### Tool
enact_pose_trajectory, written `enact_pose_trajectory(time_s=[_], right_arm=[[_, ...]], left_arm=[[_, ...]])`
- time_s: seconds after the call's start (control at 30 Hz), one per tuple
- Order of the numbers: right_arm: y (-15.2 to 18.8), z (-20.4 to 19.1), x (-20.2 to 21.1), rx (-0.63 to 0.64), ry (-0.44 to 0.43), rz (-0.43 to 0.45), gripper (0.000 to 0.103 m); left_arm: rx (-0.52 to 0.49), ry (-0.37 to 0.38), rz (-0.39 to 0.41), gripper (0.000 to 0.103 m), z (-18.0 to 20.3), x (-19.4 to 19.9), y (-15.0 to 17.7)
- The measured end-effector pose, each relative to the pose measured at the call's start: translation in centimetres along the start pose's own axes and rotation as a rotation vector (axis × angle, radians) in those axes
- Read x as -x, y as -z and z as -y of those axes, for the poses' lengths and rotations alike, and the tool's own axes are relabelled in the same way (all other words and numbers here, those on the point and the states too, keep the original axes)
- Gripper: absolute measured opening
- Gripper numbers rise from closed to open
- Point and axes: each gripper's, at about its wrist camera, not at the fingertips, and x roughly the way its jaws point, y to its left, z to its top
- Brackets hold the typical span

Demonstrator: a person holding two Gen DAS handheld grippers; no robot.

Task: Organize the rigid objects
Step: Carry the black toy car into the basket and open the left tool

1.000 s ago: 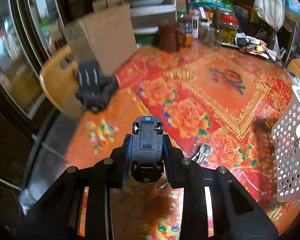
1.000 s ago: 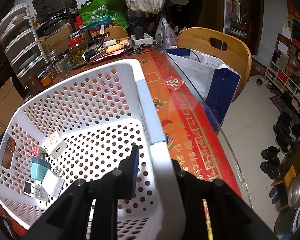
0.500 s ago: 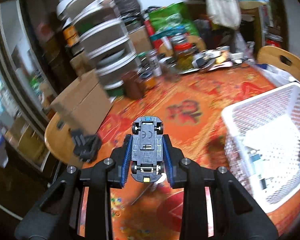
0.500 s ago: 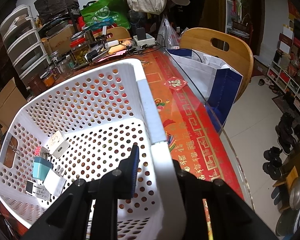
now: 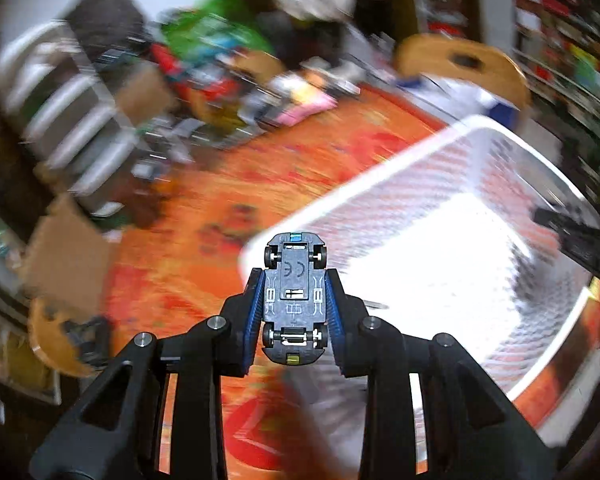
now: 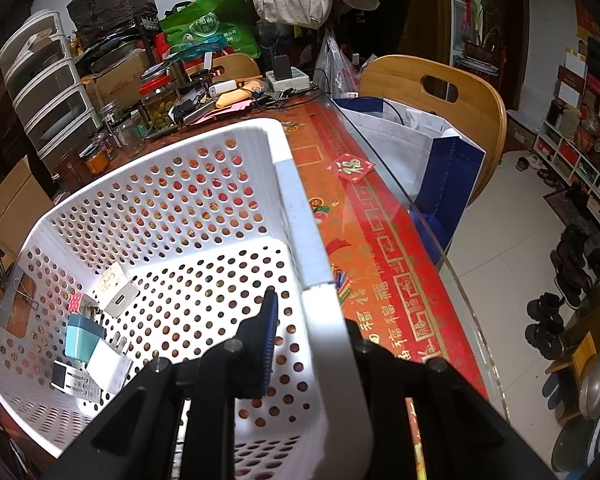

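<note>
The left wrist view is heavily motion-blurred: the shelves, clutter and red counter [image 5: 260, 184] smear into streaks, and the floor of the white basket [image 5: 452, 280] blows out to glaring white, while the toy car [image 5: 294, 300] and the left gripper [image 5: 294, 308] holding it stay sharp. The right wrist view is crisp and evenly lit by indoor light, with a faint sheen on the counter's glass edge [image 6: 420, 216]. Both views bow strongly and darken to black at the corners.
</note>
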Motion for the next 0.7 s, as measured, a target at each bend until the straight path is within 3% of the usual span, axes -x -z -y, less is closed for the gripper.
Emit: enact_pose_trajectory(time_s=[0.2, 0.3, 0.7], right_arm=[[-0.1, -0.1, -0.1, -0.001, 0.0, -0.003, 0.018], [-0.1, -0.1, -0.1, -0.003, -0.002, -0.001, 0.018], [0.0, -0.2, -0.3, -0.003, -0.007, 0.0, 0.019]], left_arm=[[-0.138, -0.013, -0.159, 0.027, 6.7, -6.1, -0.7], [-0.191, -0.014, -0.228, 0.027, 7.9, -8.3, -0.6], [-0.264, 0.009, -0.311, 0.027, 9.0, -10.9, -0.2]])
